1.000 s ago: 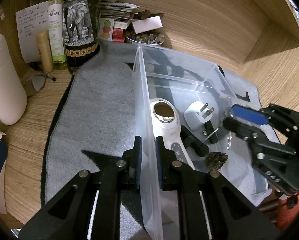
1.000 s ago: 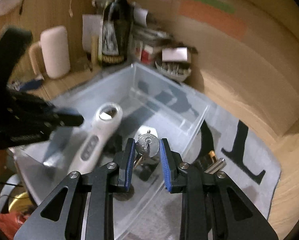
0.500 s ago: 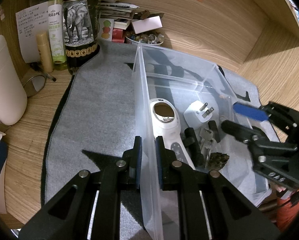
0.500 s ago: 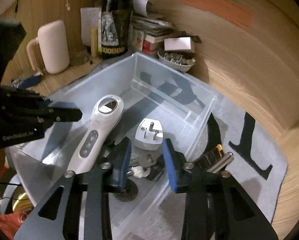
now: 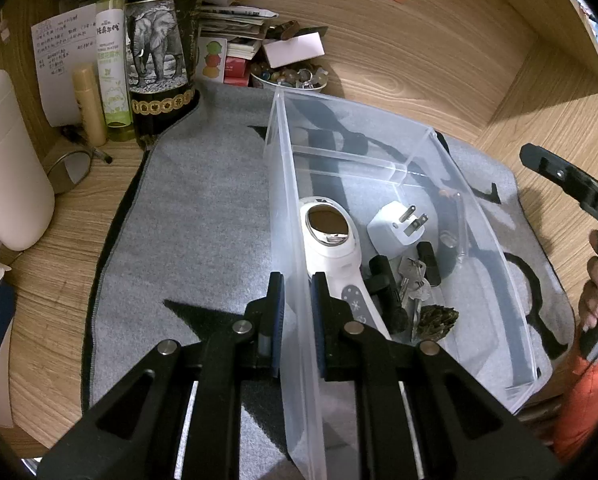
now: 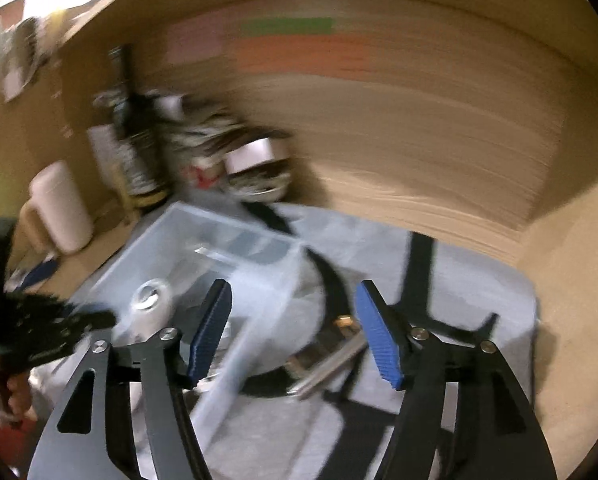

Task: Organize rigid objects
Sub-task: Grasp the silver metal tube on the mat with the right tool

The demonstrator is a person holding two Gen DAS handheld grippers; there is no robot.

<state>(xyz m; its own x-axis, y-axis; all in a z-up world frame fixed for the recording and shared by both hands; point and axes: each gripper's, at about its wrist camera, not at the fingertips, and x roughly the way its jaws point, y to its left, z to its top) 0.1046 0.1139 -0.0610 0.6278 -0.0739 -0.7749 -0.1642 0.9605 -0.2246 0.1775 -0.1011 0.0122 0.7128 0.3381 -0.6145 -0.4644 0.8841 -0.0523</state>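
A clear plastic bin (image 5: 479,216) stands on a grey mat (image 5: 203,216). My left gripper (image 5: 297,312) is shut on the bin's left wall. Inside lie a white handheld device (image 5: 331,240), a white plug adapter (image 5: 395,226), a bunch of keys (image 5: 413,284), a black cylinder (image 5: 387,292) and a pine cone (image 5: 437,320). My right gripper (image 6: 295,332) is open and empty, above the bin's right edge (image 6: 259,320). A metal clip-like object (image 6: 331,356) lies on the mat (image 6: 439,312) just beyond it. The right wrist view is blurred.
At the back left stand an elephant-print tin (image 5: 159,68), a green spray bottle (image 5: 113,60), a bowl of small stones (image 5: 291,78) and stacked papers. A white jug (image 5: 7,168) is at the left. Wooden walls close the back and right.
The right gripper dropped the keys into the bin, opened wide and pulled back to the right. The left gripper held the bin wall throughout.
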